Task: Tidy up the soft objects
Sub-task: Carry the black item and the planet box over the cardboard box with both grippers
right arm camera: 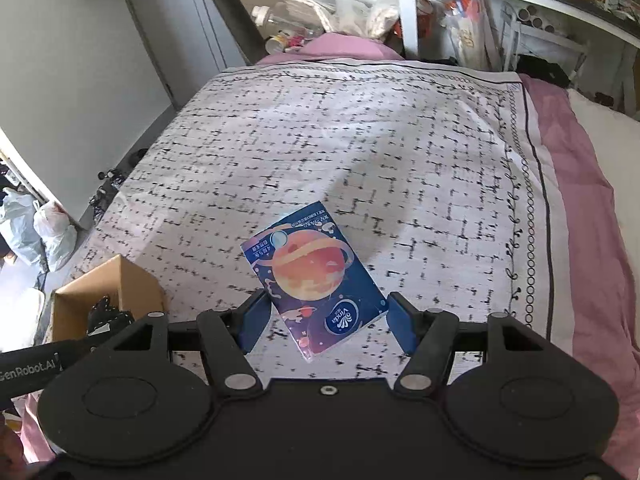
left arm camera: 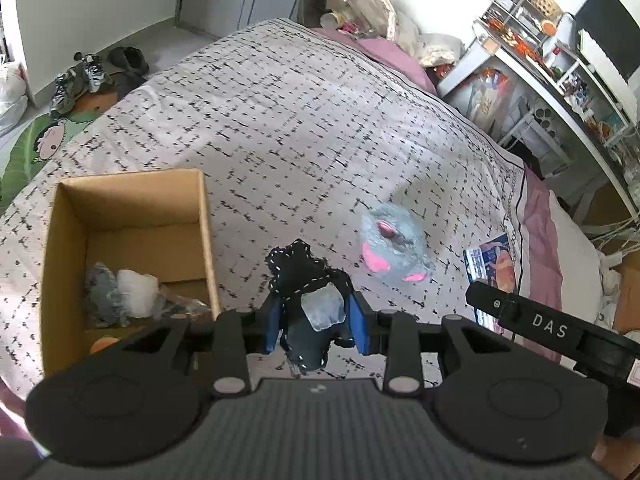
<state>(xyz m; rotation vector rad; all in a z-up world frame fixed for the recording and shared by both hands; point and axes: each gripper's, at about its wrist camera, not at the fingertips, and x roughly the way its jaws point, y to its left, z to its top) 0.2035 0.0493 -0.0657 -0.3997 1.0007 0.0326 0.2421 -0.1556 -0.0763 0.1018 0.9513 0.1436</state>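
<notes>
My left gripper (left arm camera: pixel 316 316) is shut on a black soft toy (left arm camera: pixel 300 280) with white stitching and a pale patch, its blue pads pressing both sides. The toy hangs above the bed, just right of an open cardboard box (left arm camera: pixel 64 240) that holds a grey plush (left arm camera: pixel 102 294) and a white soft thing (left arm camera: pixel 138 292). A grey plush with pink ears (left arm camera: pixel 394 242) lies on the bedspread to the right. My right gripper (right arm camera: pixel 326 320) is shut on a blue tissue pack (right arm camera: pixel 312 268) with a planet print, held above the bed. The box (right arm camera: pixel 120 280) shows at lower left in the right wrist view.
The bed carries a white bedspread (left arm camera: pixel 280 120) with black dashes over a pink sheet (right arm camera: pixel 580 200). Shoes (left arm camera: pixel 80 76) lie on the floor at far left. A cluttered white desk (left arm camera: pixel 560 80) runs along the right. Bottles and bags (right arm camera: pixel 304 20) pile up at the bed's far end.
</notes>
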